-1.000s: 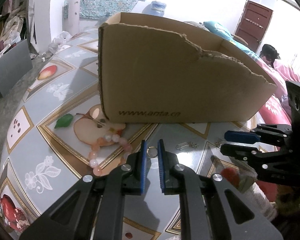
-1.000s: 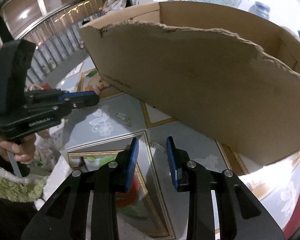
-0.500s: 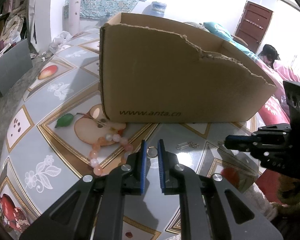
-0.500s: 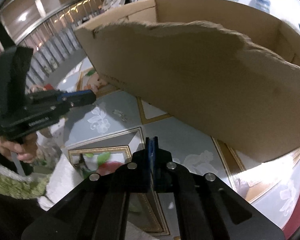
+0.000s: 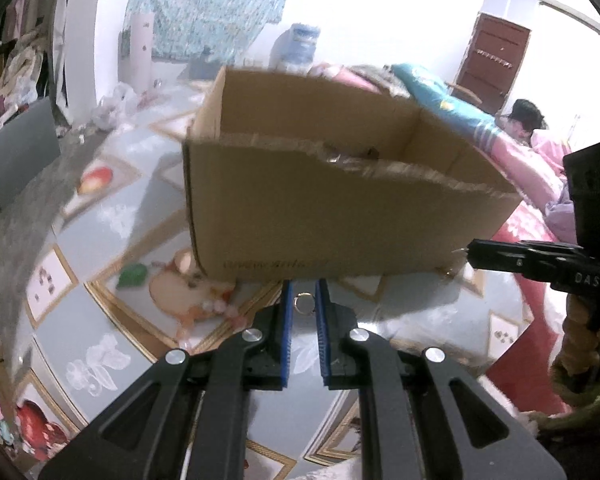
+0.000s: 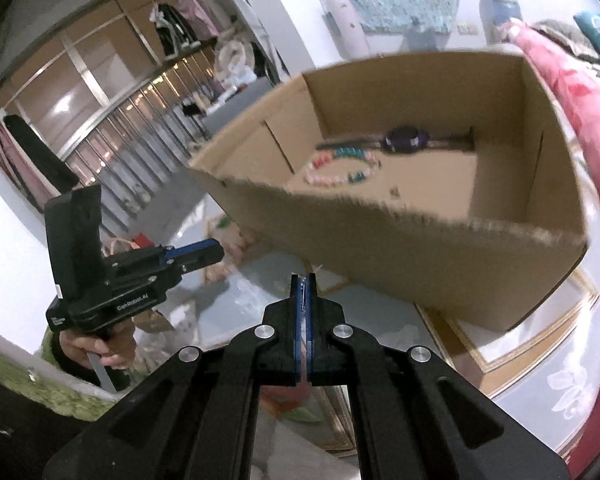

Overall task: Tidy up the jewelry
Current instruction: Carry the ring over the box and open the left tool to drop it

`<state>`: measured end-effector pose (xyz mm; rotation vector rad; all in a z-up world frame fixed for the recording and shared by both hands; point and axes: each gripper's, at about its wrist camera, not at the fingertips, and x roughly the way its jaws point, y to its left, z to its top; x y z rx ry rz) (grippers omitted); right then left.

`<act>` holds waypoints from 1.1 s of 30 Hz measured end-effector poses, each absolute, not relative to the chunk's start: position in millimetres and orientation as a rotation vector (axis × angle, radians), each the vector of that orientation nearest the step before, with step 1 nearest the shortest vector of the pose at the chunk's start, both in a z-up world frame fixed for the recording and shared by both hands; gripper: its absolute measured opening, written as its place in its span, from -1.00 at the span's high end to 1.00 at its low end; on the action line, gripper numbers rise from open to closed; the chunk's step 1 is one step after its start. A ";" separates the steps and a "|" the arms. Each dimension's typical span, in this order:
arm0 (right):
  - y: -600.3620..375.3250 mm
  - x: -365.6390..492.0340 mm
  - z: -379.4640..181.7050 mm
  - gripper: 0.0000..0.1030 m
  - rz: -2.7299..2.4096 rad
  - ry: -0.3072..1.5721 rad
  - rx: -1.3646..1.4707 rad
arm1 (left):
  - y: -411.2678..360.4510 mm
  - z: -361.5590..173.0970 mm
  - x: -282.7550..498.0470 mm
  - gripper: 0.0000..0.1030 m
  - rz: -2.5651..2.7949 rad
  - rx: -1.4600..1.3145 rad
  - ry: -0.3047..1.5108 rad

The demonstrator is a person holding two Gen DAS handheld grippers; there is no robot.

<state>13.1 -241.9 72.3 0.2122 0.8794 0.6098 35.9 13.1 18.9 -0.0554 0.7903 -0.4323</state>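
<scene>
The left gripper (image 5: 303, 300) holds a small gold metal ring (image 5: 303, 305) between its blue pads, lifted above the glossy patterned tabletop with fruit and flower panels (image 5: 100, 240). The ring hangs just in front of the near wall of the open brown cardboard box with a torn top edge (image 5: 340, 220); that ragged rim dips lower toward the box's right side, and the air above it is free.

The right gripper (image 6: 303, 280) is pressed closed on a thin silvery piece of jewelry (image 6: 302, 300) (too small and blurred to tell what kind), its tip raised close to the torn front rim, which in this view slopes down toward the right corner (image 6: 572, 240). Over that rim the box floor shows: a beaded bracelet of pink, teal and pale beads (image 6: 340, 166) curled near the middle, and a dark purple round object (image 6: 406, 140) against the far wall. Bare cardboard floor lies to the right of the bracelet.

On the table, left of the box's front corner, lies a string of pale pink beads (image 5: 220, 308), blurred. The two grippers stand well apart, left and right of the box front.
</scene>
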 end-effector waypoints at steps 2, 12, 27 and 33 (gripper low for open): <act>-244.6 13.0 83.7 1.00 0.623 0.850 0.231 | 12.4 36.4 32.2 0.80 -0.453 -0.058 0.751; -269.5 36.3 138.2 1.00 0.650 0.711 0.277 | -3.9 103.6 41.1 0.80 -0.569 -0.064 0.610; -258.1 151.0 103.3 1.00 0.488 0.989 0.152 | -68.9 55.2 160.1 0.79 -0.579 -0.084 0.941; -257.5 169.0 84.7 0.89 0.423 1.038 0.127 | -69.1 42.7 174.4 0.71 -0.548 -0.095 0.997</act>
